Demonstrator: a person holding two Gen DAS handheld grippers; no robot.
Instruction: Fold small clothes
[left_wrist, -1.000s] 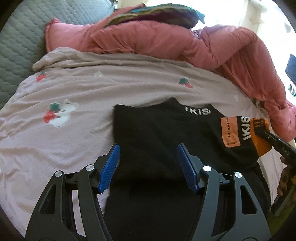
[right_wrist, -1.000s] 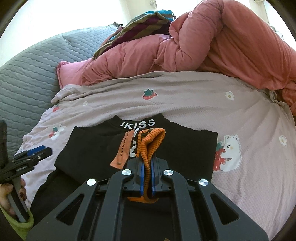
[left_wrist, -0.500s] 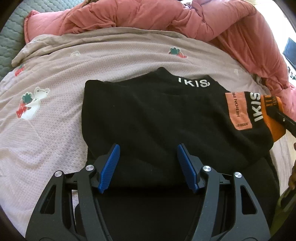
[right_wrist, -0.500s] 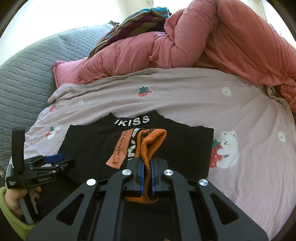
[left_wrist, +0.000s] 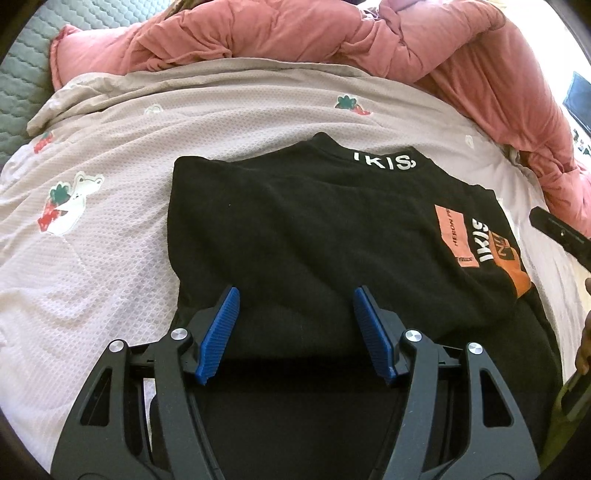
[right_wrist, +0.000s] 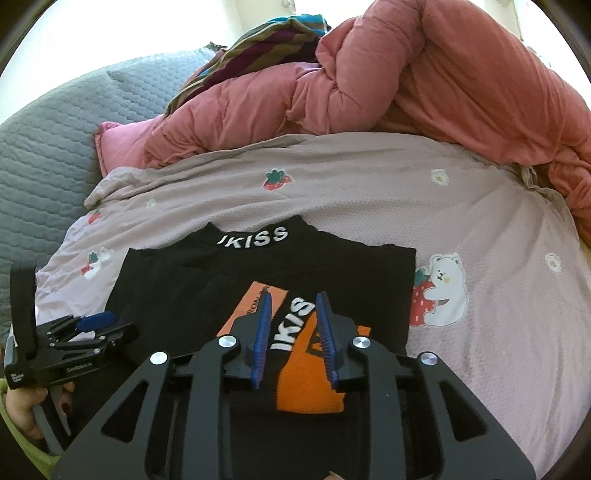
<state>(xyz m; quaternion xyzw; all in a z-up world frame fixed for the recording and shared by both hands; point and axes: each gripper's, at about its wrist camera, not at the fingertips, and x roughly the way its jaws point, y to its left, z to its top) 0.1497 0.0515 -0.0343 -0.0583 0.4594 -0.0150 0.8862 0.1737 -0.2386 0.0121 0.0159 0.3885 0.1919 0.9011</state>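
Observation:
A small black sweater (left_wrist: 295, 236) with white "IKISS" lettering lies on the pink printed bedsheet (left_wrist: 92, 266). It also shows in the right wrist view (right_wrist: 221, 280). Its sleeve with the orange cuff (right_wrist: 310, 384) lies folded across the body. My left gripper (left_wrist: 295, 314) is open and empty over the sweater's lower left part. My right gripper (right_wrist: 293, 314) is open, its blue pads either side of the sleeve's lettering, holding nothing. The left gripper also shows at the left edge of the right wrist view (right_wrist: 92, 328).
A bunched pink duvet (right_wrist: 406, 81) lies along the far side of the bed, with a striped cloth (right_wrist: 258, 44) on top. A grey quilted headboard (right_wrist: 44, 147) stands at the left. The sheet (right_wrist: 498, 277) stretches to the right of the sweater.
My right gripper opened and let go of the orange cuff, which now lies flat on the sweater. My left gripper stayed open and shifted slightly over the sweater.

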